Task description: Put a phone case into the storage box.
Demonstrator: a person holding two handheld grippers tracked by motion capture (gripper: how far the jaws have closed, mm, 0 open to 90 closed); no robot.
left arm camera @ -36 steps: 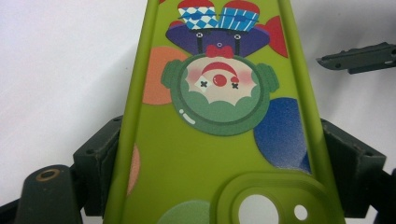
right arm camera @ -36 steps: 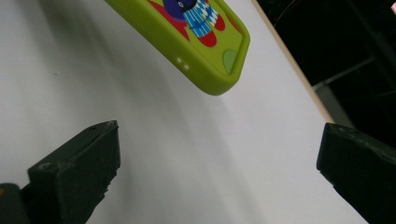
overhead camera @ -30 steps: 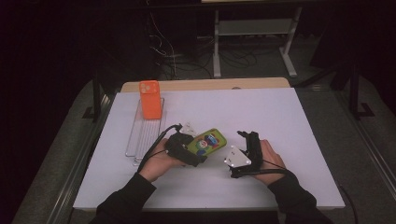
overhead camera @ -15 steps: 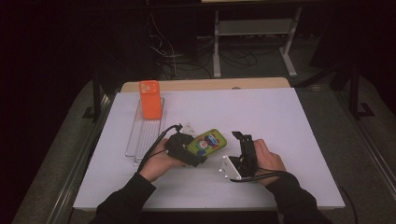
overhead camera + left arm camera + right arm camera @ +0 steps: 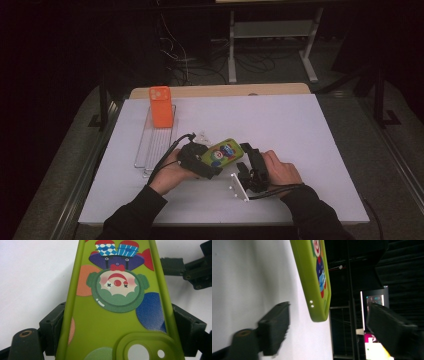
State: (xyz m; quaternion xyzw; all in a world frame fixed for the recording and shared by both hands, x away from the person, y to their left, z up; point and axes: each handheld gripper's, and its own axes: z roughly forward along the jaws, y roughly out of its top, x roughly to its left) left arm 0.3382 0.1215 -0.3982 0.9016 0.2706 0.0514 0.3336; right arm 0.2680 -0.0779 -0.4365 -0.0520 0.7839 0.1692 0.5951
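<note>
A green phone case (image 5: 223, 152) with a clown picture is held just above the white table (image 5: 300, 130). My left gripper (image 5: 209, 162) is shut on it; in the left gripper view the two black jaws press the long sides of the green phone case (image 5: 117, 302) near its camera hole. My right gripper (image 5: 244, 159), rolled on its side, sits at the far end of the case. In the right gripper view its jaws have just been closing and stand apart on either side of the end of the green phone case (image 5: 318, 290), touching nothing. My right gripper (image 5: 329, 332) is open.
An orange phone case (image 5: 161, 106) stands at the far end of a wire rack (image 5: 150, 150) on the table's left. A wooden board edge (image 5: 220, 91) runs along the back. The floor beyond holds cables and a stand (image 5: 270, 45).
My right gripper has moved left to the end of the green case and rolled onto its side. The left gripper and the case have stayed put.
</note>
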